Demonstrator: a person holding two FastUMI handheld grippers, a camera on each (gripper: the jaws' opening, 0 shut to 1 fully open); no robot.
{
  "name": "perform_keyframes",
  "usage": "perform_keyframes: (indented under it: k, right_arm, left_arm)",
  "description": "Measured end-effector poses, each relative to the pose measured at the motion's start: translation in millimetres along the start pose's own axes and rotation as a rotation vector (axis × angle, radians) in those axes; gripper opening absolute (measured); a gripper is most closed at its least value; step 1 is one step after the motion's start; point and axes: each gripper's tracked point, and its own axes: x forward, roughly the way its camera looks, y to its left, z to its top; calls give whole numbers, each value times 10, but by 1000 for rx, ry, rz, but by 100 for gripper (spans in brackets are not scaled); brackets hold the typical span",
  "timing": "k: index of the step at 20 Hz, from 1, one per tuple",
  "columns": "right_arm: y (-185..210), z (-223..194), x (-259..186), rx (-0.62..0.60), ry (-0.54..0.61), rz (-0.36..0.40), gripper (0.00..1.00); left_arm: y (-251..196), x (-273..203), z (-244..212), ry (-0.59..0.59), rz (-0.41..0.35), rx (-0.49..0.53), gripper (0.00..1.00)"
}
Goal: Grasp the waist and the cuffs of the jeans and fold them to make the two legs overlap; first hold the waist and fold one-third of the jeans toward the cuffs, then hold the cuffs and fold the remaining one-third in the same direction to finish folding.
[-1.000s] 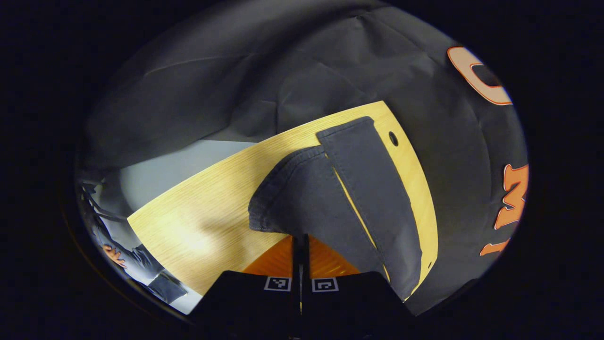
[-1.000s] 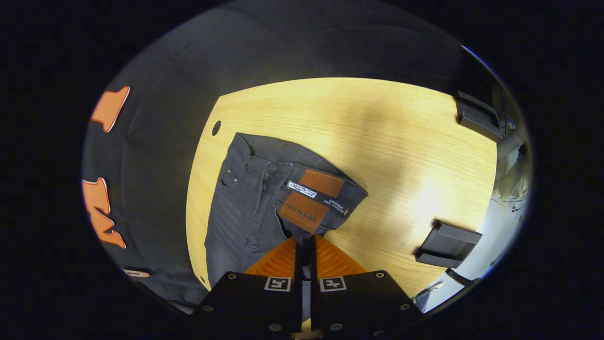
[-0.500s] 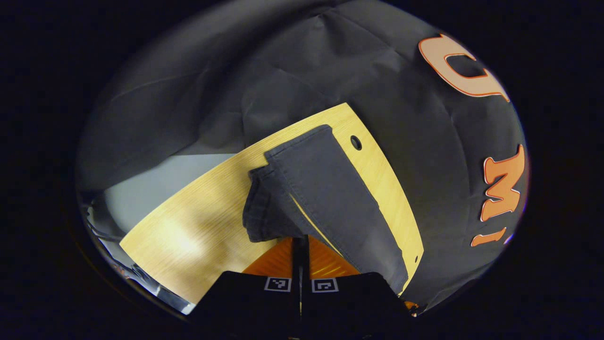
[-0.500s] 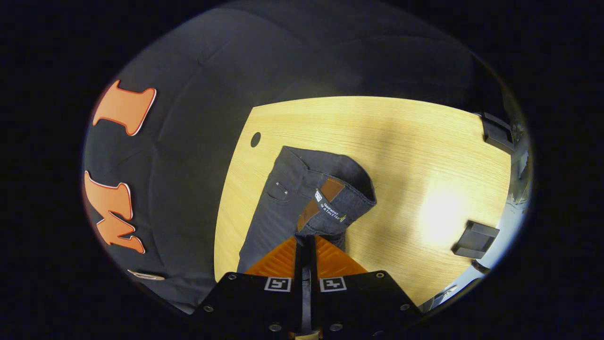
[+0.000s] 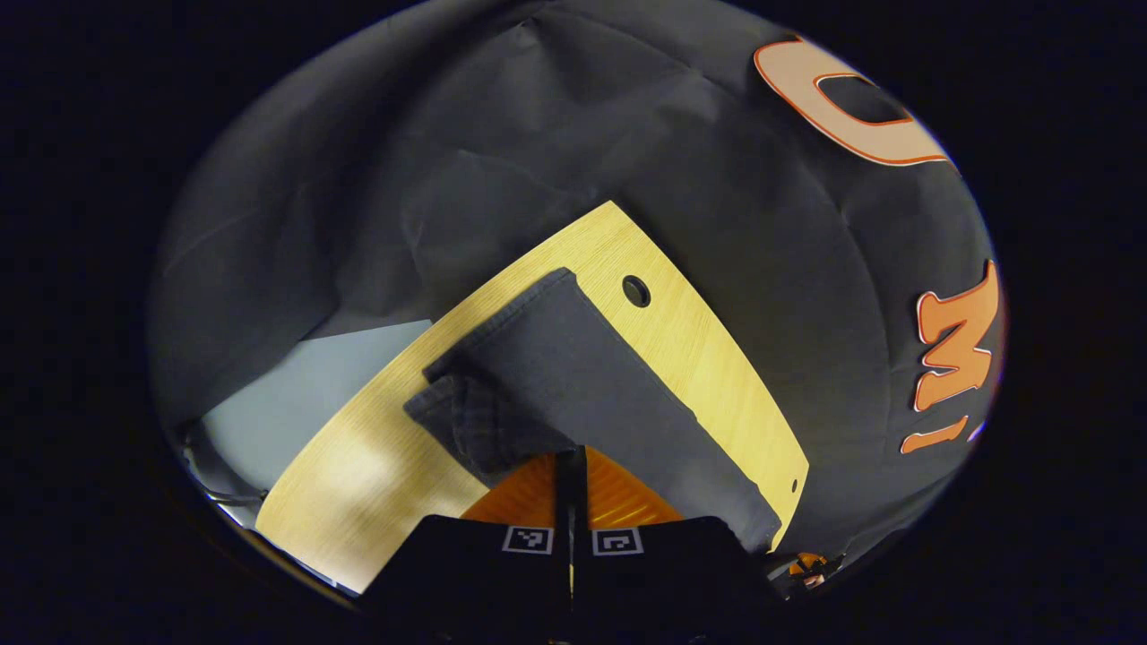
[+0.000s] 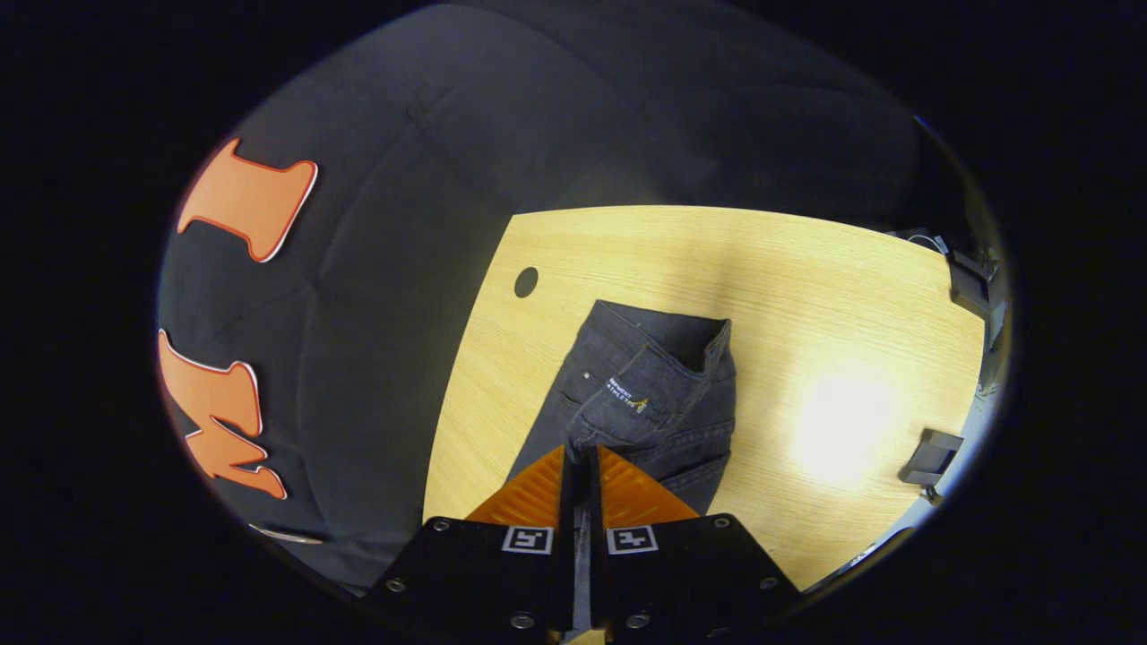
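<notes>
Both grippers are clamped on the dark grey denim jeans (image 6: 654, 403) on the pale wooden table (image 6: 806, 296), left gripper (image 5: 571, 461) pinching a cuff, right gripper (image 6: 581, 461) the waist, apparently carrying one leg over the other so they overlap.

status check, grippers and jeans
Left gripper shut on cuff end. Right gripper shut on waist. Jeans lifted off table, legs overlapping. Nothing blocking.
</notes>
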Motion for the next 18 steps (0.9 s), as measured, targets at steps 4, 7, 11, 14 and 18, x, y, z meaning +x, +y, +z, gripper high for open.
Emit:
perform_keyframes:
  k: [4,7,11,14,18]
  right_arm:
    - [76,99,187,25,16,-11,8]
    - [153,133,415,26,60,-6,12]
    - [267,203,754,19,98,-20,8]
    - [271,214,971,-5,127,-49,8]
    - [324,247,1118,-3,168,-79,8]
  left_arm:
    - [-69,224,171,14,56,20,1]
    - [-59,298,261,7,118,27,1]
    - [-112,433,367,6,169,56,1]
    - [-202,523,389,16,200,90,1]
    - [-292,501,444,-2,214,82,2]
